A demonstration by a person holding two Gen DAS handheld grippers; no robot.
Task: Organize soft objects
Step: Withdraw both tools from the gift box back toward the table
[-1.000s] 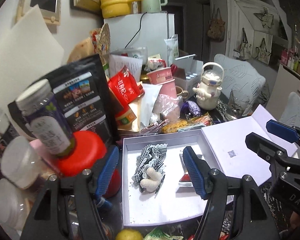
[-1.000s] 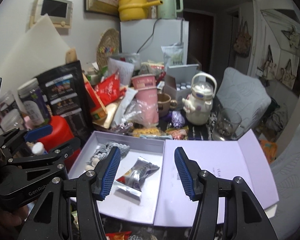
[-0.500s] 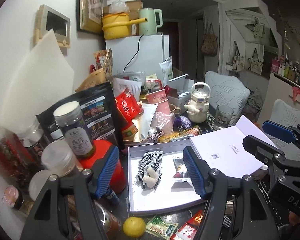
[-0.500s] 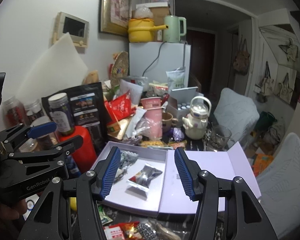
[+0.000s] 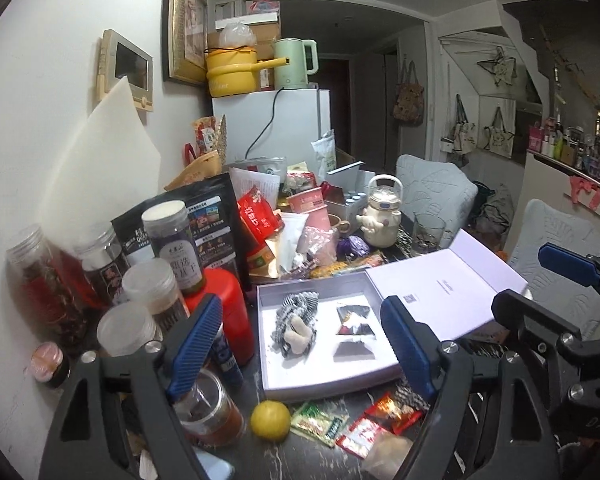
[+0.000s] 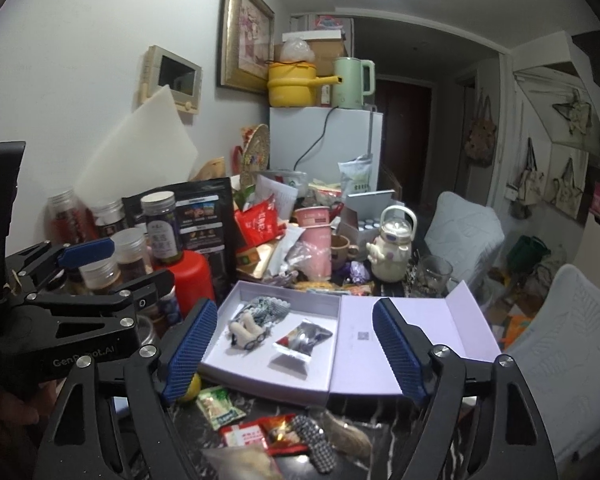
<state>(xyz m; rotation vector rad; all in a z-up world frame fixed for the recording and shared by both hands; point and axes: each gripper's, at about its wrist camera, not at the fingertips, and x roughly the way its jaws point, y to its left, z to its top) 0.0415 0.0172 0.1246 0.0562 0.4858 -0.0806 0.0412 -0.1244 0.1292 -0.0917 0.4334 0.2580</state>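
Note:
A white box (image 5: 320,385) lies open on the dark table, its lid (image 5: 440,280) folded out to the right. Inside are a black-and-white checked scrunchie with a cream plush piece (image 5: 296,320) and foil snack packets (image 5: 354,316). My left gripper (image 5: 301,301) hovers back from the box, its jaws opening with nothing between them. My right gripper (image 6: 295,304) does the same on the box's (image 6: 260,380) near side, over the scrunchie (image 6: 260,312) and a packet (image 6: 300,340). Each gripper shows in the other's view: right (image 5: 556,280), left (image 6: 100,264).
In front of the box lie a yellow fruit (image 5: 270,420), a green sachet (image 5: 320,416), red sachets (image 5: 380,420) and a checked clip (image 6: 316,440). Jars (image 5: 148,292) and a red canister (image 5: 224,312) crowd the left. Teapot (image 5: 382,216), glass (image 5: 428,232) and cups stand behind.
Both grippers have pulled back and risen away from the box, which looks smaller. Their jaws stand wider apart. The fruit and sachets at the table's front have come into view.

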